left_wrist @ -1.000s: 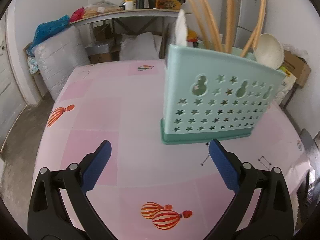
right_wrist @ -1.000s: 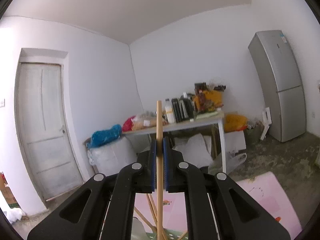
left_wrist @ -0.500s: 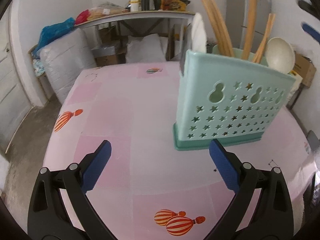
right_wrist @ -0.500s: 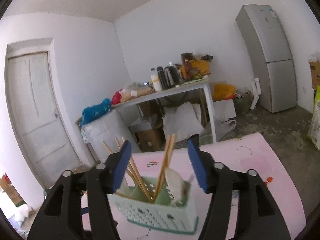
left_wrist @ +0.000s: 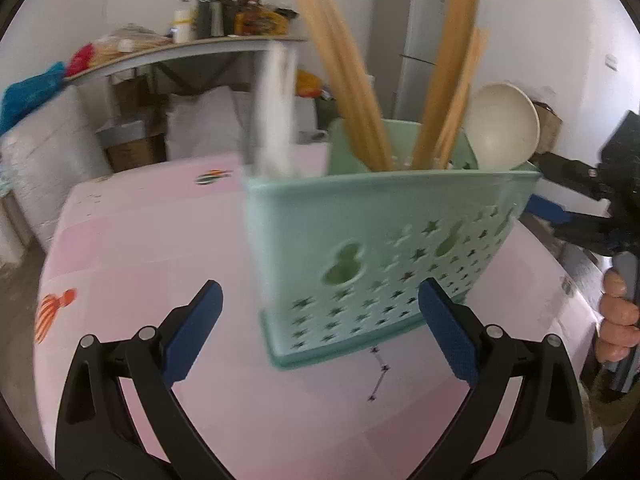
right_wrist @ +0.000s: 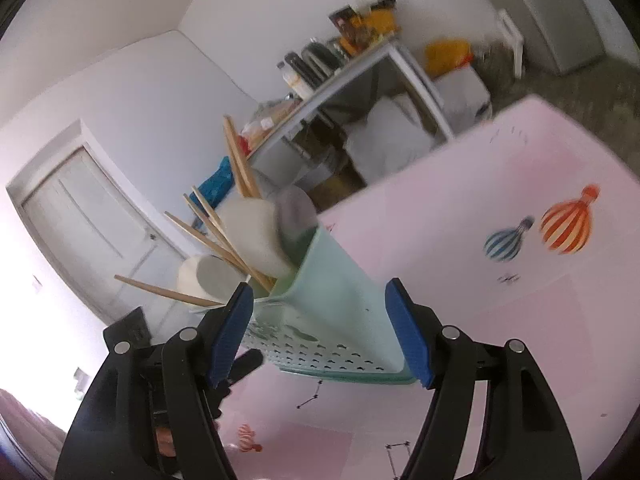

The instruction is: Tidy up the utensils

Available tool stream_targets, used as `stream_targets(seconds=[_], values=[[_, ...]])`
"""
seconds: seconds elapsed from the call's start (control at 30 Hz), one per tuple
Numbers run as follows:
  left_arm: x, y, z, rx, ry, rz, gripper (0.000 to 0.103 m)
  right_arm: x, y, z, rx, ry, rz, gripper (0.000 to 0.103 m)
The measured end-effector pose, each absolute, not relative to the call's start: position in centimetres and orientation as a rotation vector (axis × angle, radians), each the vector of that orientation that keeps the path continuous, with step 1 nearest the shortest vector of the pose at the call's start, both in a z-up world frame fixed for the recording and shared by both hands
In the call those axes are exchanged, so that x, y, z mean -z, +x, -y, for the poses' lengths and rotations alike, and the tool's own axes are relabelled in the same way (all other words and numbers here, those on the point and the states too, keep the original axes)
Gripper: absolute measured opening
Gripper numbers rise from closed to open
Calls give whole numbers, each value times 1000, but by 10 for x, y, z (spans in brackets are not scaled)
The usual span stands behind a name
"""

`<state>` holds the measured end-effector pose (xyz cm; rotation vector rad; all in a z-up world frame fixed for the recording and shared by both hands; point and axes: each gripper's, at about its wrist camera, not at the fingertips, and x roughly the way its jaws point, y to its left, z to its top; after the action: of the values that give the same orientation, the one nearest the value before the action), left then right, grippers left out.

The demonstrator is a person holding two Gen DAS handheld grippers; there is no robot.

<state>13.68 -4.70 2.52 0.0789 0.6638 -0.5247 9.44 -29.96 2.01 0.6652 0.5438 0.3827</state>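
A mint-green utensil caddy (left_wrist: 400, 240) with star cut-outs stands on the pink tablecloth (left_wrist: 140, 240). It holds several wooden chopsticks (left_wrist: 348, 80), a white spoon (left_wrist: 500, 128) and a blurred pale utensil (left_wrist: 276, 112). My left gripper (left_wrist: 320, 286) is open just in front of the caddy's long side, not touching it. My right gripper (right_wrist: 320, 292) faces the caddy's (right_wrist: 340, 300) narrow end; its jaws are opening and the end sits between the pads without being pressed. Chopsticks (right_wrist: 216, 232) and spoons (right_wrist: 256, 236) lean out of the top. The right gripper's blue pad (left_wrist: 548, 208) shows past the caddy's right end.
The person's hand (left_wrist: 616, 320) is at the right edge. Balloon prints (right_wrist: 564, 224) mark the cloth. Behind the table stand a cluttered shelf (left_wrist: 200, 44), a grey fridge (left_wrist: 416, 40), bags and boxes on the floor, and a white door (right_wrist: 92, 232).
My right gripper let go of the chopstick it held, opened, and came down to the caddy's end. My left gripper moved closer to the caddy, which now fills more of its view.
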Motion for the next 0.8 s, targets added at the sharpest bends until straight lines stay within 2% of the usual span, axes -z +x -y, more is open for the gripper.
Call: stream_targets(seconds=[0.4,0.8], values=[[-33,138,62,535,-33,-746,94,-17,99,284,-453,651,-577,68],[-43,139,57,535,9,-754,94,-24,75,289,-372,630,-570,68]])
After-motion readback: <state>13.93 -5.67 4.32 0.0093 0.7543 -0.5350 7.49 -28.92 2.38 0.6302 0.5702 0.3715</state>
